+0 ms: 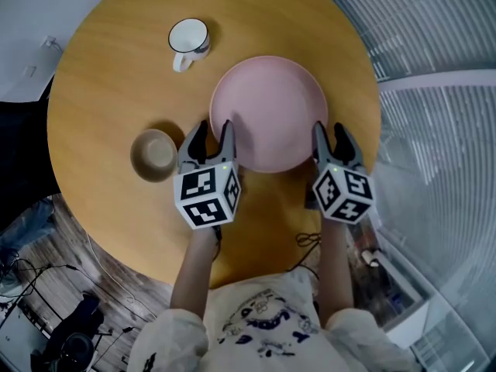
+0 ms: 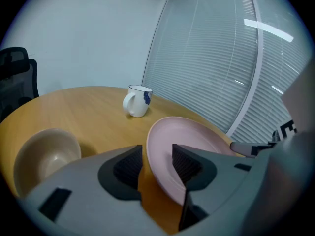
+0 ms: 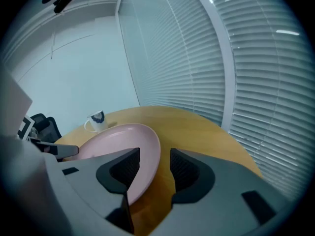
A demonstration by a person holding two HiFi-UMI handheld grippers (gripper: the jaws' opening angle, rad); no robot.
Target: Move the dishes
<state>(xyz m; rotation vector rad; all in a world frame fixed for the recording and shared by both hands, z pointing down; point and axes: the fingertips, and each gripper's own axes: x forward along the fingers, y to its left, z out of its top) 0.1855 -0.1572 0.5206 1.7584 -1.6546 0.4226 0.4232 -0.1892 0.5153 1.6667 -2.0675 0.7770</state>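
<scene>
A pink plate (image 1: 270, 111) lies on the round wooden table (image 1: 108, 76) in front of me. My left gripper (image 1: 213, 134) is open at the plate's left rim, which sits between the jaws; in the left gripper view the plate (image 2: 197, 136) runs under the right jaw, with bare wood beside the left jaw. On the opposite side my right gripper (image 1: 329, 138) is open, straddling the rim of the plate (image 3: 118, 141) with a gap to its right jaw. A tan bowl (image 1: 153, 154) sits just left of the left gripper. A white mug (image 1: 188, 41) with a blue mark stands farther back.
The table's edge curves close on the right, with window blinds (image 3: 236, 73) beyond it. A dark office chair (image 2: 15, 77) stands at the far left. Cables and dark gear (image 1: 46, 324) lie on the wooden floor below left.
</scene>
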